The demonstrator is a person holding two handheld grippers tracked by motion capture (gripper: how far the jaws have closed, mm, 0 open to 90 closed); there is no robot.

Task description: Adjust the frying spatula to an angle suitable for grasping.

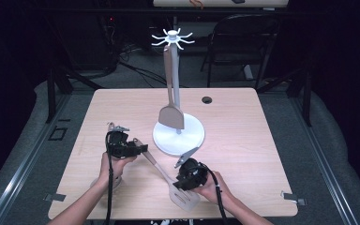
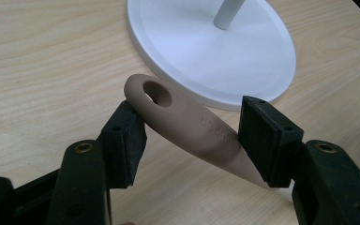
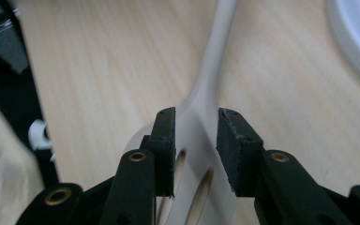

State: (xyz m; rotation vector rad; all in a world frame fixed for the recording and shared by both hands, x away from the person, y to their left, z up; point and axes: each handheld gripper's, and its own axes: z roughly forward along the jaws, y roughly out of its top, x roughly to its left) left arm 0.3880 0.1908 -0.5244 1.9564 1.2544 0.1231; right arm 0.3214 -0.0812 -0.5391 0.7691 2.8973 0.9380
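- Holding a beige slotted silicone spatula (image 1: pixel 168 176) between my two grippers, I have it lying aslant on the pale wooden table (image 1: pixel 243 154), at about seven o'clock from the round white base of the utensil stand (image 1: pixel 180 136).
- My left gripper (image 2: pixel 192 136) straddles the handle end near the oval hanging hole (image 2: pixel 157 92); the left pad (image 2: pixel 126 140) touches the handle, but I cannot tell whether the right pad presses, so I call it loosely around, not clenched.
- My right gripper (image 3: pixel 194 150) is at the neck just above the slotted blade; its jaws stand a little apart from the spatula, so it is released.
- A second beige spatula (image 1: pixel 171 101) hangs on the stand, blade just above the base.
- I judge the spatula light, with a fairly stiff handle and a flexible blade; the smooth silicone should give rubber pads good friction.
- The best hold seems the handle just below the hole, at six o'clock from it, leaving the hole free for a white hook (image 1: pixel 173 37).
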